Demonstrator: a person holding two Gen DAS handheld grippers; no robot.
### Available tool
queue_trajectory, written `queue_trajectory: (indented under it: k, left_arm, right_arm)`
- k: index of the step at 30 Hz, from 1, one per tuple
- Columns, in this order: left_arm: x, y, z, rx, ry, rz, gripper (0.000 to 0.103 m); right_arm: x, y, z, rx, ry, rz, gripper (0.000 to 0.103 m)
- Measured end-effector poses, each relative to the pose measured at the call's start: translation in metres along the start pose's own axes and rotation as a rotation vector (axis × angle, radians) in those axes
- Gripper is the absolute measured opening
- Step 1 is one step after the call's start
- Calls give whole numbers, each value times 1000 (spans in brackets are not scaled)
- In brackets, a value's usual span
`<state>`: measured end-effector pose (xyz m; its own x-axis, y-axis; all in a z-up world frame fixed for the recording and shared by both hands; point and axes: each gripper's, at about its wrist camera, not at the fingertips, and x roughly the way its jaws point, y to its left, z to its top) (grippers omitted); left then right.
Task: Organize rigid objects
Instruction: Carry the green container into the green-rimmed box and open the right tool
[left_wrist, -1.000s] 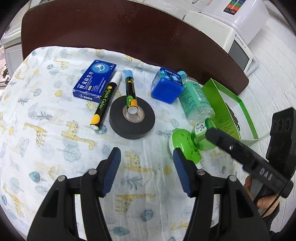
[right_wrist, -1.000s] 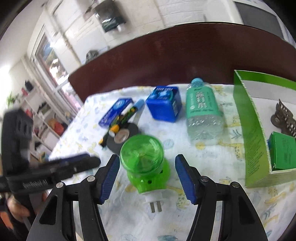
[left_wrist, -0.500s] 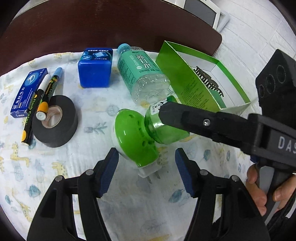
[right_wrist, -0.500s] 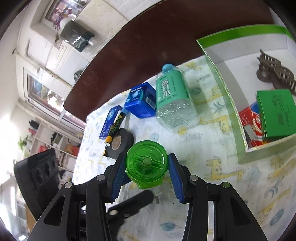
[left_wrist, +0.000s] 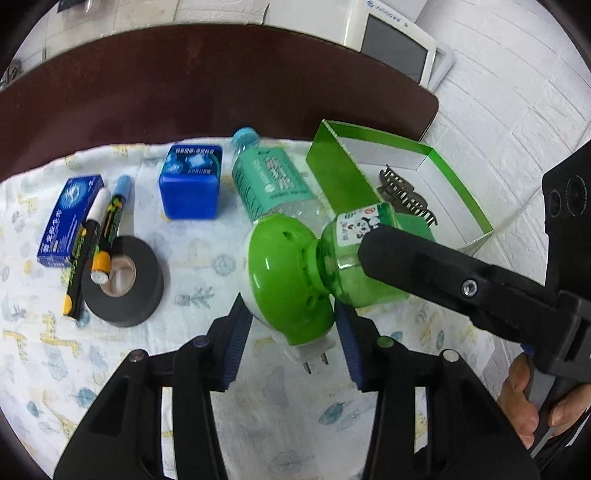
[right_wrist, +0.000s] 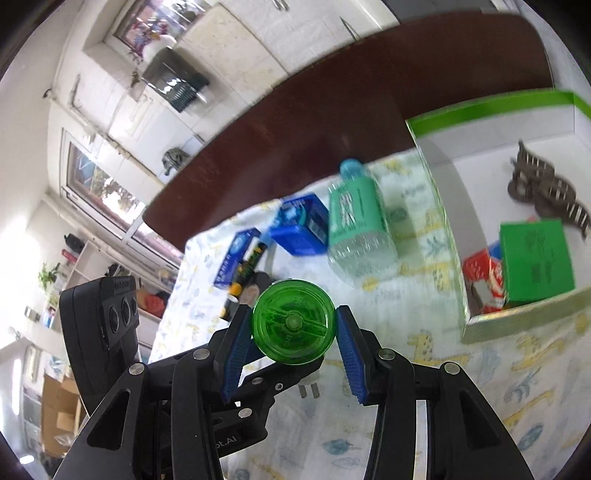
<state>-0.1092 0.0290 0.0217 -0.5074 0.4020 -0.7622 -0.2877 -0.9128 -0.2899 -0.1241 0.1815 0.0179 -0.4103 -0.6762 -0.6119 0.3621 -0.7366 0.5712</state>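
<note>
- Both tools have just closed on the green plug-in vaporizer (left_wrist: 291, 273), lifting it: left tool (left_wrist: 291, 325) grasping its base, right tool (right_wrist: 293, 332) its bottle.
- I risk unscrewing it; green box (left_wrist: 332, 173) waits at two o'clock.

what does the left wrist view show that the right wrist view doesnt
Only the left wrist view: the white monitor against the brick wall, the panda label on the green plug-in vaporizer, and the whole black tape roll.
Only the right wrist view: the window, shelves and the red packet in the green box.
Both: vaporizer, water bottle, blue tin.
</note>
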Motion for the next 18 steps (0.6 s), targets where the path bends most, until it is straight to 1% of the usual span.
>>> queue_trajectory:
  k: [4,7,12,18]
  left_arm:
    - [-11,-28,25,77,-42,-12,45]
    - [-10,-52,43,132,-56,-26,45]
    - [3,-85,65,193,-46,-51,45]
    - [28,-113,85,236,-19,-60,45]
  right_arm:
    - [-31,8,16,-38,-83,-4,48]
    - [-53,4,28,-35,-139,-15,48]
    - [-83,-18,44,3,-214,-46,48]
    - [-99,-48,57,50,-252,-65,48]
